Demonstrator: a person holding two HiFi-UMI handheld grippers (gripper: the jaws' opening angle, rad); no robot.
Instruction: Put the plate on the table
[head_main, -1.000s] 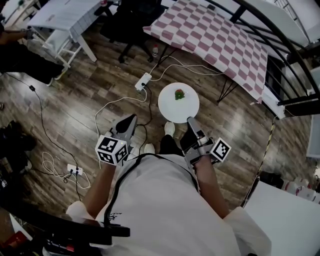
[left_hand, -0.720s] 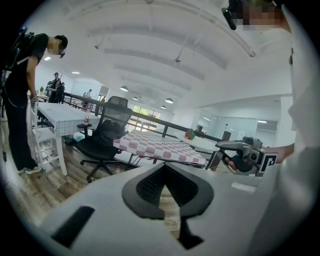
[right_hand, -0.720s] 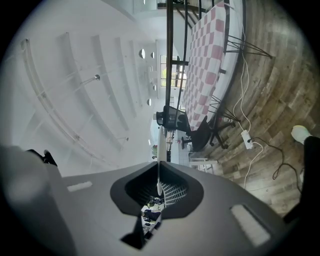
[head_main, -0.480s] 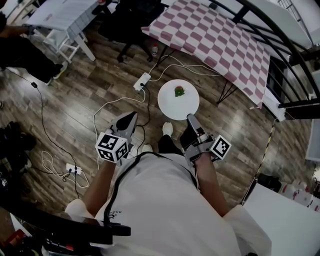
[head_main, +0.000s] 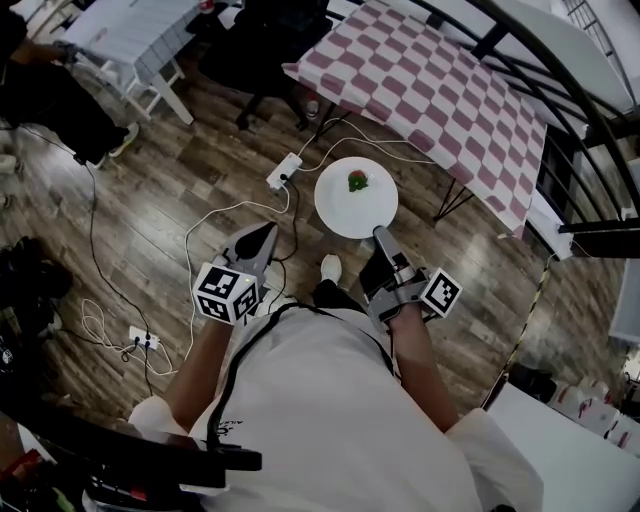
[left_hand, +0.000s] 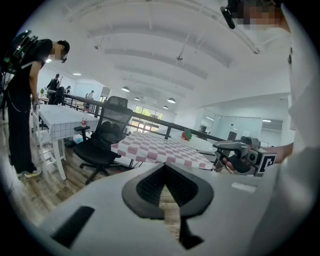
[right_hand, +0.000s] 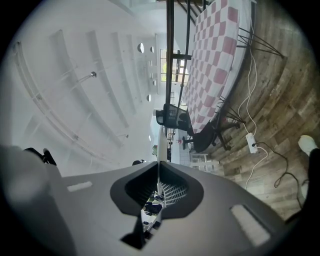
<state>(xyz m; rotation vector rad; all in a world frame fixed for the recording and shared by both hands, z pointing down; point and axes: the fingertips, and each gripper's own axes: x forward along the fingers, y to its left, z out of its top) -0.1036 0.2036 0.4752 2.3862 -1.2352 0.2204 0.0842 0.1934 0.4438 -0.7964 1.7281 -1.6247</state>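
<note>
The fingers of the right gripper (head_main: 380, 236) are clamped on the near rim of the white plate (head_main: 356, 205), which shows edge-on between them in the right gripper view. The plate hangs flat in the air over the wooden floor (head_main: 150, 220), just short of the near edge of the table (head_main: 430, 90) with the pink-checked cloth. A small red and green thing (head_main: 357, 181) lies near the plate's far rim. The fingers of the left gripper (head_main: 266, 234) are together with nothing between them, apart from the plate.
</note>
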